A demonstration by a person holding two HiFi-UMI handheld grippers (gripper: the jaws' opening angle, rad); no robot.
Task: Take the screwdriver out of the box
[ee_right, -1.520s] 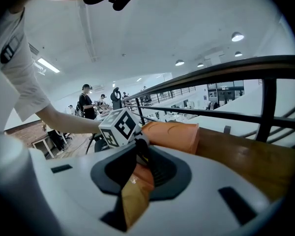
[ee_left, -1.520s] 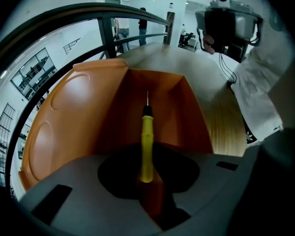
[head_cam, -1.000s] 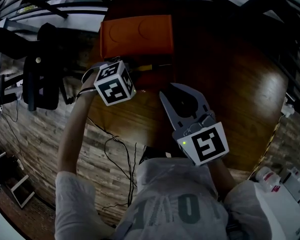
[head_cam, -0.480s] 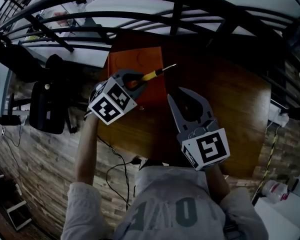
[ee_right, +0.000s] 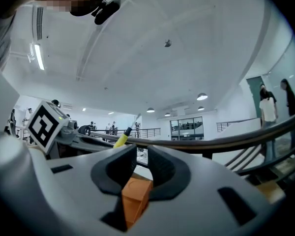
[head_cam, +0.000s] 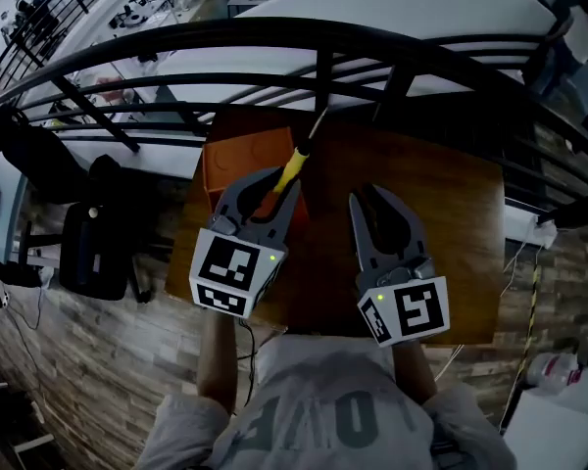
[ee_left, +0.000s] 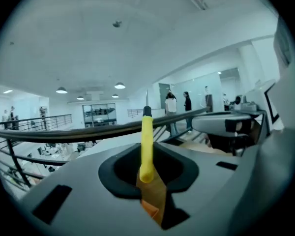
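Note:
My left gripper (head_cam: 277,186) is shut on the yellow handle of the screwdriver (head_cam: 292,167), whose thin shaft points away toward the railing. In the left gripper view the screwdriver (ee_left: 146,141) stands upright between the pads of the left gripper (ee_left: 146,157). Below and behind it, at the table's far left, sits the orange box (head_cam: 237,160), also showing under the jaws (ee_left: 152,200). To the right, my right gripper (head_cam: 370,196) hovers over the table, its jaws a narrow gap apart and holding nothing. The right gripper view shows that gripper (ee_right: 142,150), the box (ee_right: 134,195) and the screwdriver (ee_right: 120,140).
The brown wooden table (head_cam: 451,213) stands against a black metal railing (head_cam: 372,47) with an open hall beyond. A black chair (head_cam: 93,233) stands left of the table. Cables lie on the wooden floor (head_cam: 127,360) near the person's feet.
The left gripper has lifted the screwdriver up and away from the box and swung its shaft from pointing right to pointing ahead. The right gripper shifted slightly.

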